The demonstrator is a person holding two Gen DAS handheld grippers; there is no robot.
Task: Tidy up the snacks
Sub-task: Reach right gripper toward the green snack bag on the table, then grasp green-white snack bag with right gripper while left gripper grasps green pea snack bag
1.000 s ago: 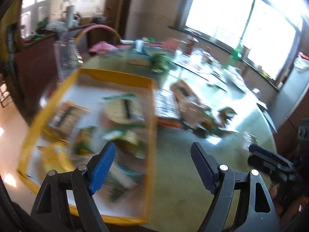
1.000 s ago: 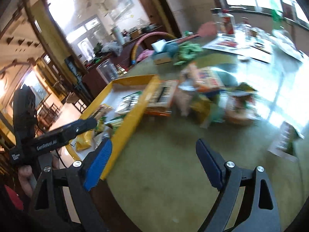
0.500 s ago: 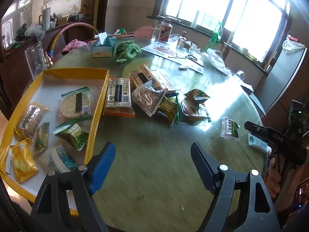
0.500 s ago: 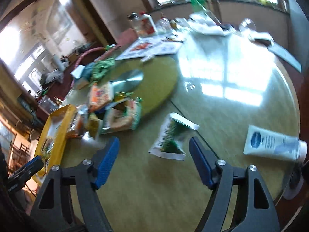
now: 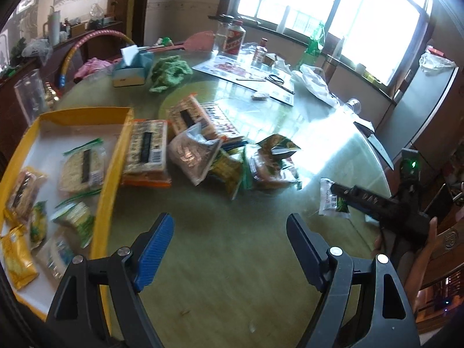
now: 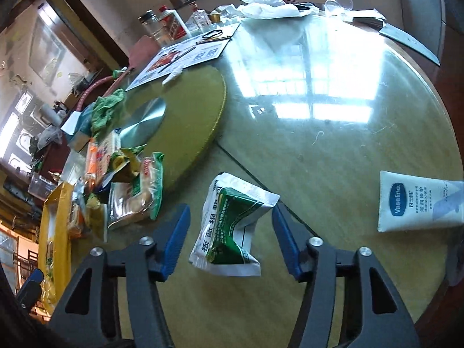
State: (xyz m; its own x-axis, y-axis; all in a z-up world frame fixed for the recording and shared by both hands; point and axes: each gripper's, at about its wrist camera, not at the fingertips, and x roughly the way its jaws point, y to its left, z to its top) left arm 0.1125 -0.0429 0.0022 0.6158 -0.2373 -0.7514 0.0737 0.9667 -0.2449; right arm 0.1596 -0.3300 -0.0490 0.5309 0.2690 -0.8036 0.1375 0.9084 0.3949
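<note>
A green-and-white snack packet (image 6: 232, 226) lies on the glass table (image 6: 333, 145) between the right gripper (image 6: 230, 242)'s closing jaws, long axis running near to far, while the left gripper (image 5: 229, 245) hangs wide open, farther away.

green-white snack packet (image 6: 229, 226), crumpled, between fingers (image 6: 174, 240)

Bare table (image 5: 232, 275) is found near the left gripper (image 5: 229, 249). Passage left is blocked by the yellow tray (image 5: 114, 174), far by the snack pile (image 5: 220, 156).
</note>
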